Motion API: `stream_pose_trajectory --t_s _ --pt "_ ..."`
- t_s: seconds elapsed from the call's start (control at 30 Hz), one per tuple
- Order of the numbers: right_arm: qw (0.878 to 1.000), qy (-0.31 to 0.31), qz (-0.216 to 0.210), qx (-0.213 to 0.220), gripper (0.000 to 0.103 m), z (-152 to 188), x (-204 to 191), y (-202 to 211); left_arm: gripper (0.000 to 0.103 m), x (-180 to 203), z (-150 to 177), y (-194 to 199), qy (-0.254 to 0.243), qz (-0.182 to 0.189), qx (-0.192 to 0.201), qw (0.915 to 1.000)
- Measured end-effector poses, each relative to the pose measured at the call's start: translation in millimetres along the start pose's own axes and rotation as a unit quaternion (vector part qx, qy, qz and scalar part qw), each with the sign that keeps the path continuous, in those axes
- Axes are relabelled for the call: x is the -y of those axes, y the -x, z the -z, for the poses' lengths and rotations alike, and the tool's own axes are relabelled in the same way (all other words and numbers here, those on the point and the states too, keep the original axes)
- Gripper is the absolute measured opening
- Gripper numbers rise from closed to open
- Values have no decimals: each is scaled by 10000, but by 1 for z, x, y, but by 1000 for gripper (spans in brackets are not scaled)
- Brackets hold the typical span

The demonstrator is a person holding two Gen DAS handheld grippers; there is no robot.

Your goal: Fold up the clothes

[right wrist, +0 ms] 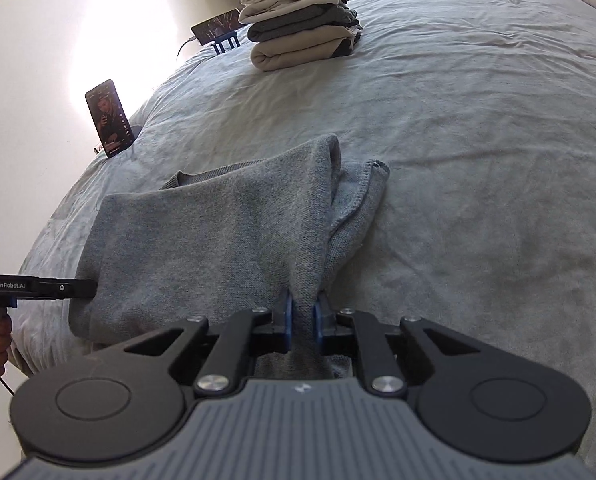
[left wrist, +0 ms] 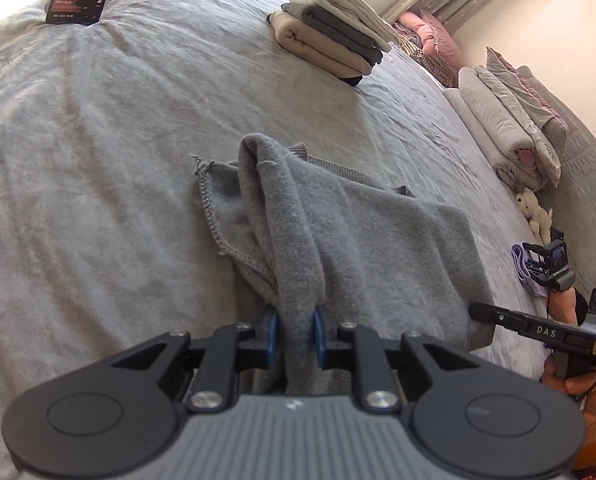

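Observation:
A grey knit garment [left wrist: 378, 240] lies partly folded on the bed, held up along its near edge. My left gripper [left wrist: 295, 334] is shut on a bunched fold of this grey garment, blue pads [left wrist: 271, 334] pressing the cloth from both sides. In the right wrist view my right gripper [right wrist: 302, 326] is shut on the same grey garment [right wrist: 217, 240] at its other near corner. Each gripper shows in the other's view: the right gripper [left wrist: 478, 311] at the cloth's right edge, the left gripper [right wrist: 91, 286] at its left edge.
A stack of folded clothes [left wrist: 334, 36] [right wrist: 302, 24] sits farther back on the grey bedspread [left wrist: 97, 160]. Two phones [right wrist: 109, 118] [right wrist: 215, 28] stand propped near the bed's far edge. Folded quilts and pillows [left wrist: 514, 120] and a small plush toy [left wrist: 536, 212] lie along the right side.

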State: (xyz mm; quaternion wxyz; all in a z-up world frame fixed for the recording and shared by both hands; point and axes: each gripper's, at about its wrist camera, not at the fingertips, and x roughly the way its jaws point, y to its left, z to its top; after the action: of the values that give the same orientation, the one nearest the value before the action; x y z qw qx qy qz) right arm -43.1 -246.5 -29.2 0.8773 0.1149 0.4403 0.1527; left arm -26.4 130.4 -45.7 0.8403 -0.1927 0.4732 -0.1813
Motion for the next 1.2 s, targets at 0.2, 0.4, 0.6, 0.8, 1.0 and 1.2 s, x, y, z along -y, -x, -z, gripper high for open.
stream_pose_trajectory --t_s 0.2,0.4,0.6,0.8,1.0,1.2 --pt "9979 176 578 248 38 -4 -10 -8 39 0 -6 -1 21 -293 375 9989" --pt "9940 5 475 989 44 -27 -4 -17 48 13 -22 2 -239 -892 1580 9831" --pt "9867 49 30 1623 44 -29 14 -52 25 6 -22 -23 -402 -800 1838 9789" --pt "9763 384 -115 2126 11 -27 5 -55 7 0 -16 -13 -448 -494 2349 9697" --pt "9735 751 799 2005 10 -31 -7 -79 9 9 -18 -29 -732 -995 2337 9644" --pt "9642 998 1316 2073 36 -22 -19 -79 39 21 -13 -36 -1166 -1642 2387 9500"
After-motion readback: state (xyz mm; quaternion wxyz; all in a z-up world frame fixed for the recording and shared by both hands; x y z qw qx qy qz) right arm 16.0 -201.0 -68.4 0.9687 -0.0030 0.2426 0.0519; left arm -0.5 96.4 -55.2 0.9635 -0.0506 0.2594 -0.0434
